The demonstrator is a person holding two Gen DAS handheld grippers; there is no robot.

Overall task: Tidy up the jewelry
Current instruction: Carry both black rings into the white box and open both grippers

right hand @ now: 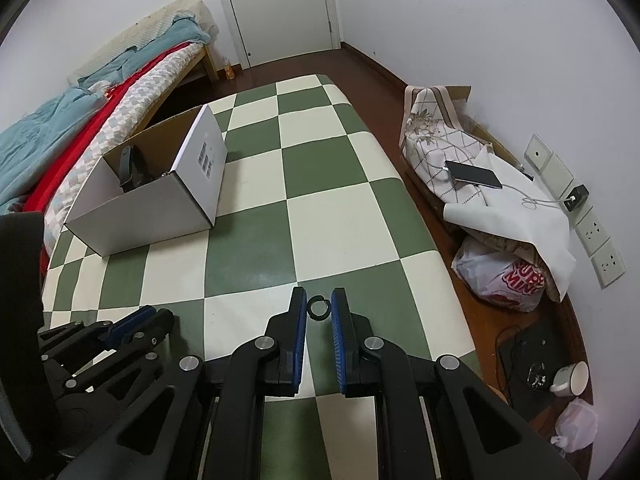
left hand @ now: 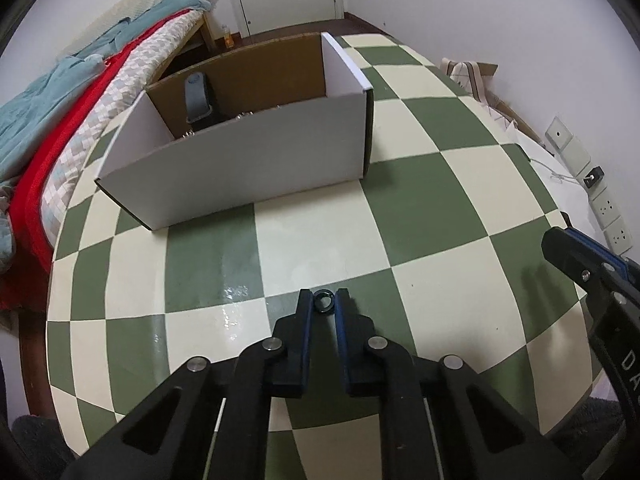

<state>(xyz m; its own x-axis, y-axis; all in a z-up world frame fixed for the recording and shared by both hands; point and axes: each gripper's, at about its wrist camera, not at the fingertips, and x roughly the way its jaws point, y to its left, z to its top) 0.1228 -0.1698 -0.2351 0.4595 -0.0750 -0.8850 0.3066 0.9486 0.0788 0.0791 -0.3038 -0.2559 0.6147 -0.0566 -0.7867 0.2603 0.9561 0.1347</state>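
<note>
Here, two pairs of black tongs with blue pads hover over a green-and-cream checkered surface [left hand: 320, 240]. The left tongs [left hand: 323, 301] are clamped on a small dark ring [left hand: 323, 302], low over the surface's near edge. The right tongs [right hand: 319, 307] pinch a second dark ring [right hand: 319, 308] near the same edge. A white cardboard box [left hand: 256, 160], open on top, stands toward the far left corner, with a dark watch [left hand: 197, 98] upright inside.

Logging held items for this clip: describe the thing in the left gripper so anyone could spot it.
On the green-and-cream checkered table, look in front of the white cardboard box, near the front edge. Between the left gripper fingers sits a small dark ring, the only loose item there.
</note>
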